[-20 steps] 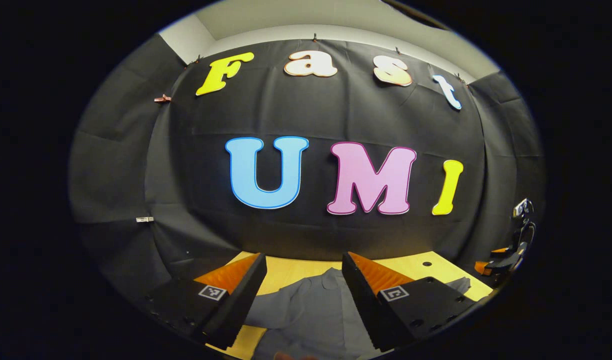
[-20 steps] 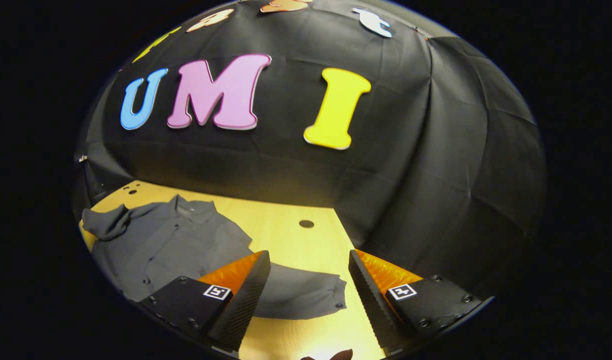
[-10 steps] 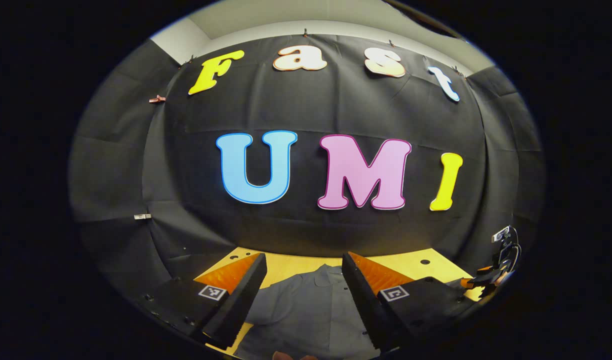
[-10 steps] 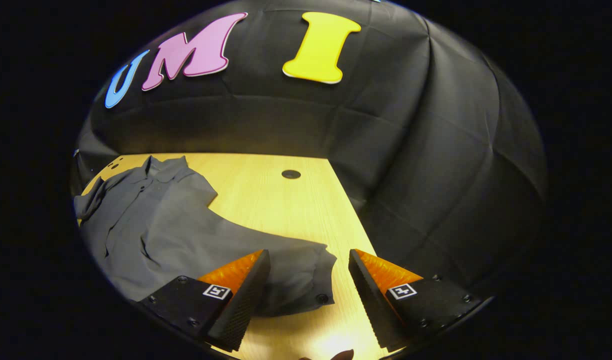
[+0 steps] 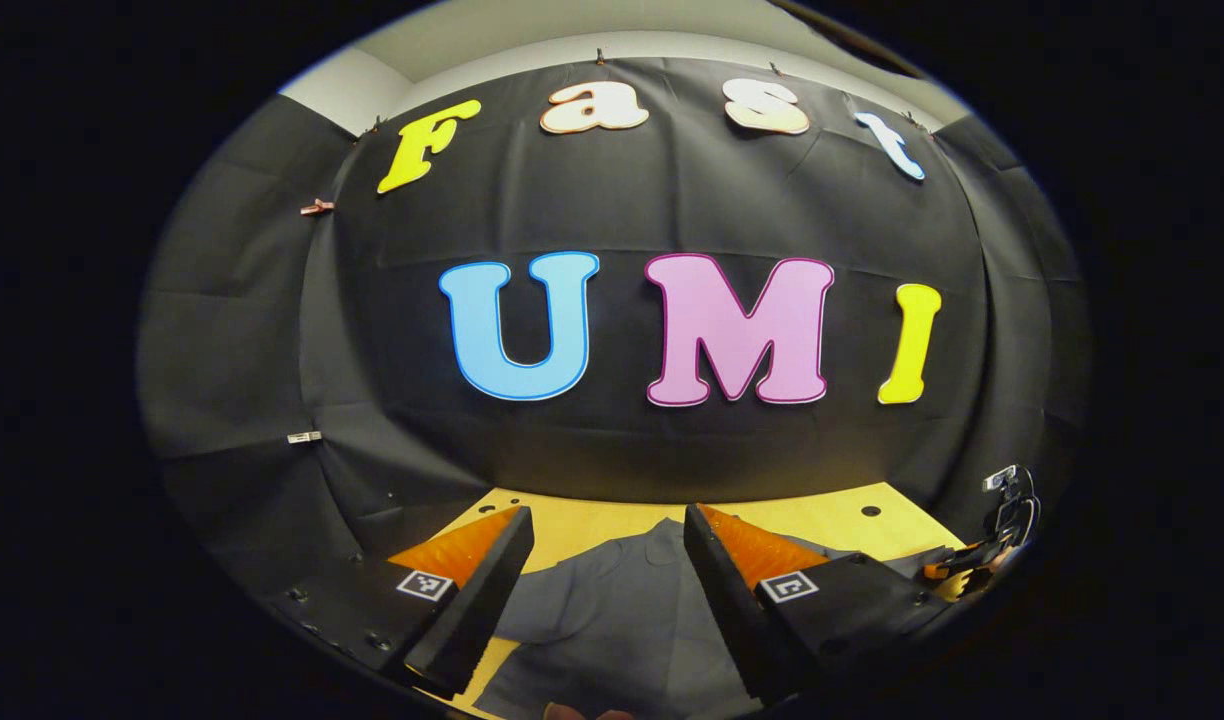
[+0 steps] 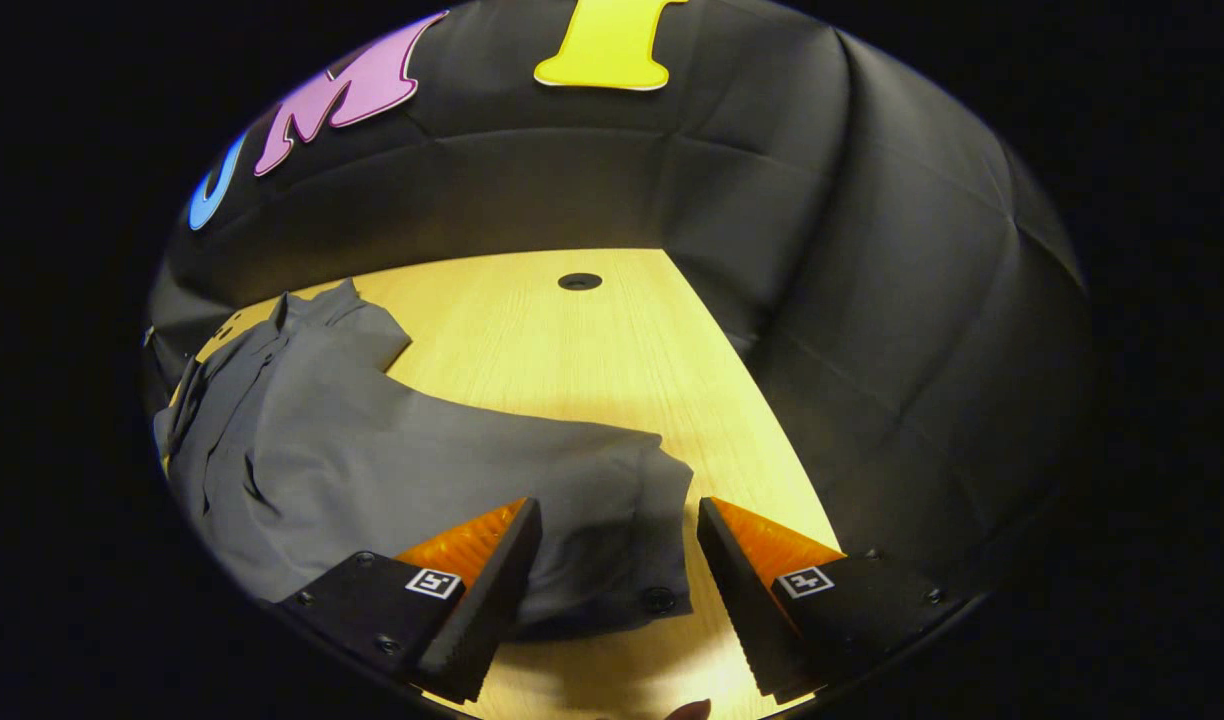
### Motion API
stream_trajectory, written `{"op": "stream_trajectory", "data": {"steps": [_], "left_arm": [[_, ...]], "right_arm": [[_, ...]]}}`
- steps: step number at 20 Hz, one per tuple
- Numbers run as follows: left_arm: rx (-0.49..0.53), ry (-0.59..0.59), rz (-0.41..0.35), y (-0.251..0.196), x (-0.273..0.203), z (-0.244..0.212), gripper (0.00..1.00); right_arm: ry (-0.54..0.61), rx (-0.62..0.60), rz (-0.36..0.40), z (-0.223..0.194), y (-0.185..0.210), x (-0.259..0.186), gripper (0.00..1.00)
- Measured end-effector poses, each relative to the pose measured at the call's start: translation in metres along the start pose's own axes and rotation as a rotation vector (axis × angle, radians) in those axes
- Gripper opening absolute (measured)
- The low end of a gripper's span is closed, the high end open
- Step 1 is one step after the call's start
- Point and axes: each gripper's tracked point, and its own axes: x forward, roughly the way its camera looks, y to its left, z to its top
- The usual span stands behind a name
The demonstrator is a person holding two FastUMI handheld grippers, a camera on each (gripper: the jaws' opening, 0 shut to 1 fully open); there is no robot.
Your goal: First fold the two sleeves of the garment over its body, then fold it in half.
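Pale yellow wooden tabletop (image 6: 592,340) fills the middle of the right gripper view, backed by creased black cloth. Across the left and lower centre of that frame lies the grey button-up shirt of thin woven fabric (image 6: 302,450), spread flat with soft wrinkles. Its long right sleeve (image 6: 572,490) stretches out sideways to a buttoned cuff at lower centre.

Over the last second my right gripper (image 6: 617,590) has dropped and closed in on that cuff, which looms much larger than before. Its fingers stand wide apart, holding nothing, with the cuff between them. I judge I am lining up to pinch this sleeve for folding over the body.

In the left gripper view, my left gripper (image 5: 607,590) hangs above the shirt's collar at bottom centre, fingers equally wide and empty, barely shifted. At far right of that frame sits my other gripper.
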Motion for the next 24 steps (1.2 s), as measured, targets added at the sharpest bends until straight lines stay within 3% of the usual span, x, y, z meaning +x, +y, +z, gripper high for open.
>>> {"op": "stream_trajectory", "data": {"steps": [4, 7, 8, 9, 14, 20, 21, 22, 24], "left_arm": [[-0.012, 0.021, 0.036, 0.008, -0.002, -0.006, 0.96], [-0.011, 0.026, 0.048, 0.016, -0.004, -0.009, 0.96], [-0.010, 0.026, 0.045, 0.018, -0.004, -0.009, 0.96], [-0.011, 0.026, 0.040, 0.020, -0.004, -0.010, 0.96], [-0.011, 0.010, 0.009, 0.034, -0.004, -0.008, 0.96], [0.030, -0.036, -0.084, 0.053, -0.002, -0.001, 0.95], [0.016, -0.030, -0.094, 0.059, -0.002, -0.004, 0.95], [0.003, -0.025, -0.100, 0.067, -0.001, -0.006, 0.95], [-0.016, -0.015, -0.106, 0.084, 0.001, -0.011, 0.95]], "right_arm": [[0.002, 0.053, 0.026, 0.001, 0.004, 0.001, 0.95], [0.020, -0.002, 0.037, 0.000, 0.015, 0.001, 0.08], [0.031, -0.012, 0.026, 0.000, 0.016, -0.002, 0.00], [0.015, -0.019, 0.014, 0.007, 0.014, -0.007, 0.07], [-0.085, 0.025, -0.060, 0.034, 0.011, -0.050, 0.06], [-0.150, 0.030, -0.155, 0.033, 0.010, -0.131, 0.07], [-0.163, 0.044, -0.162, 0.033, 0.016, -0.145, 0.15], [-0.178, 0.053, -0.165, 0.033, 0.023, -0.160, 0.06], [-0.195, 0.054, -0.185, 0.035, 0.037, -0.186, 0.06]]}}
